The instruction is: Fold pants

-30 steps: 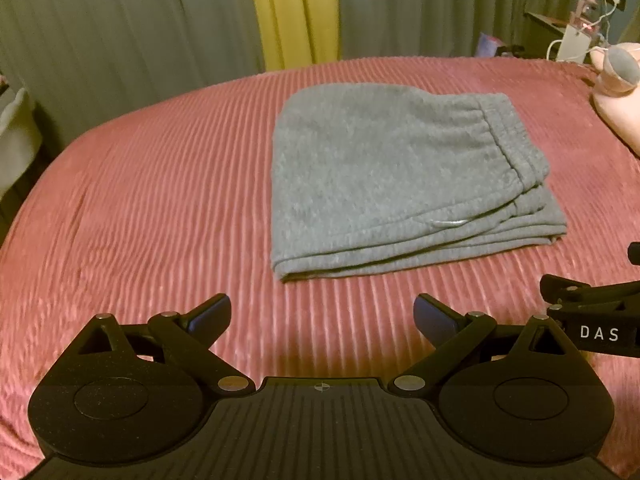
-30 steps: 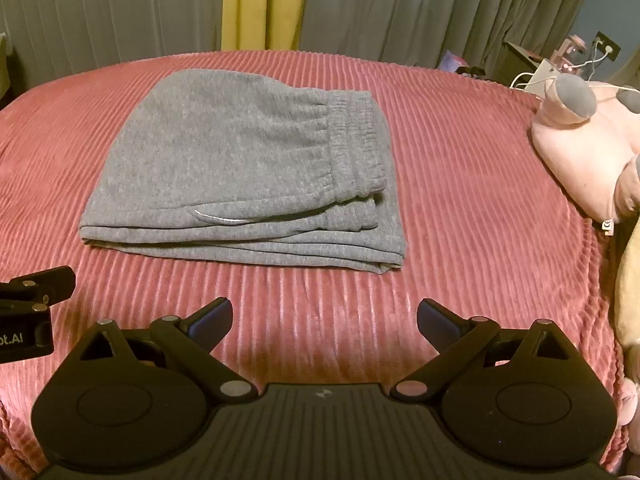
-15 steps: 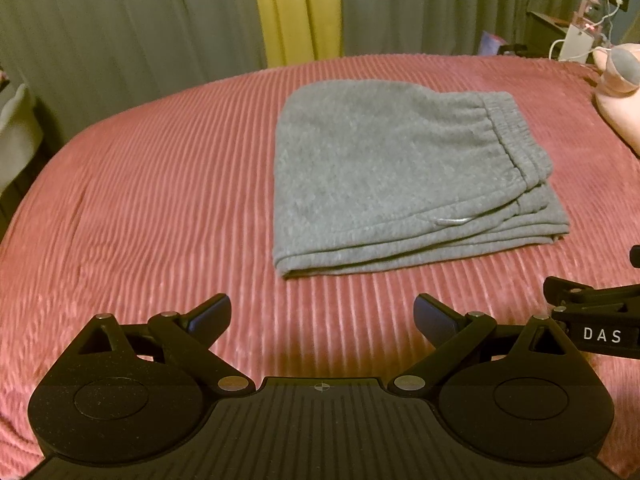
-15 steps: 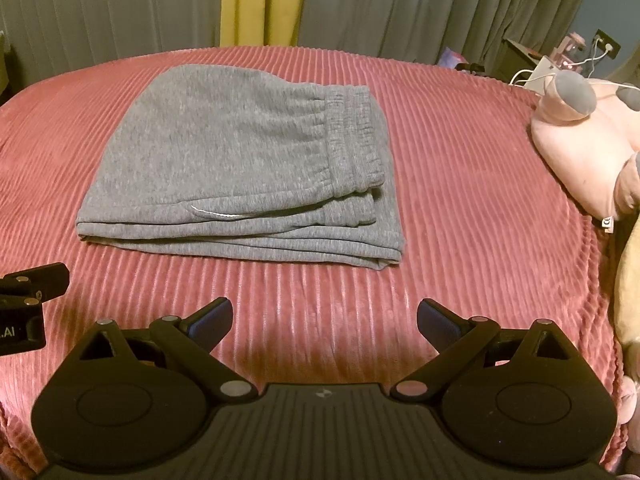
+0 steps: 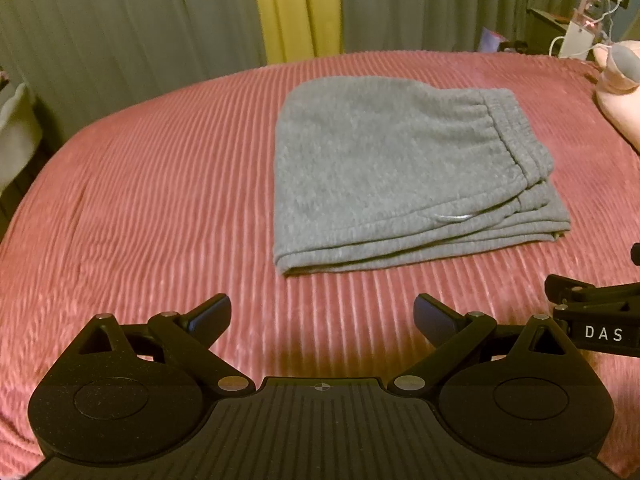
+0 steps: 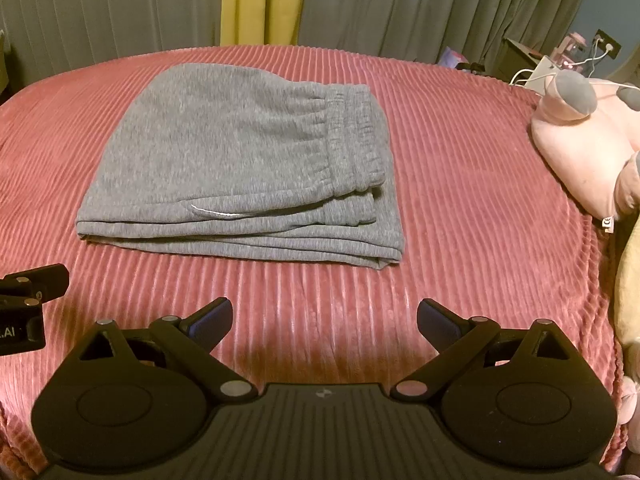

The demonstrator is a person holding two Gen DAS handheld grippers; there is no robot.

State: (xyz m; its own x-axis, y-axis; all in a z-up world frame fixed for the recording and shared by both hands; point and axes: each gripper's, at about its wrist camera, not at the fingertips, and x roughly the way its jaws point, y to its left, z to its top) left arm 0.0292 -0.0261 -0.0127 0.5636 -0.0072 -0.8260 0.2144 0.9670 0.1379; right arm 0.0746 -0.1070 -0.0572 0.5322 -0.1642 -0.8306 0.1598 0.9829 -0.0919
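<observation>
The grey pants (image 5: pixel 392 168) lie folded in a flat stack on the pink bed (image 5: pixel 160 200), beyond both grippers. The left gripper (image 5: pixel 322 318) and right gripper (image 6: pixel 324 320) hover near, fingers spread apart, empty.

Grey sweatpants (image 5: pixel 384 160) (image 6: pixel 240 160) lie folded in a flat, layered rectangle on the bed (image 5: pixel 160 200), elastic waistband on top at the right, stacked fold edges facing the cameras.

a home bedroom: a bed (image 6: pixel 460 184) under a ribbed pink cover, long curtains (image 6: pixel 400 4) behind, plush toy (image 6: pixel 580 136) at its right edge.
</observation>
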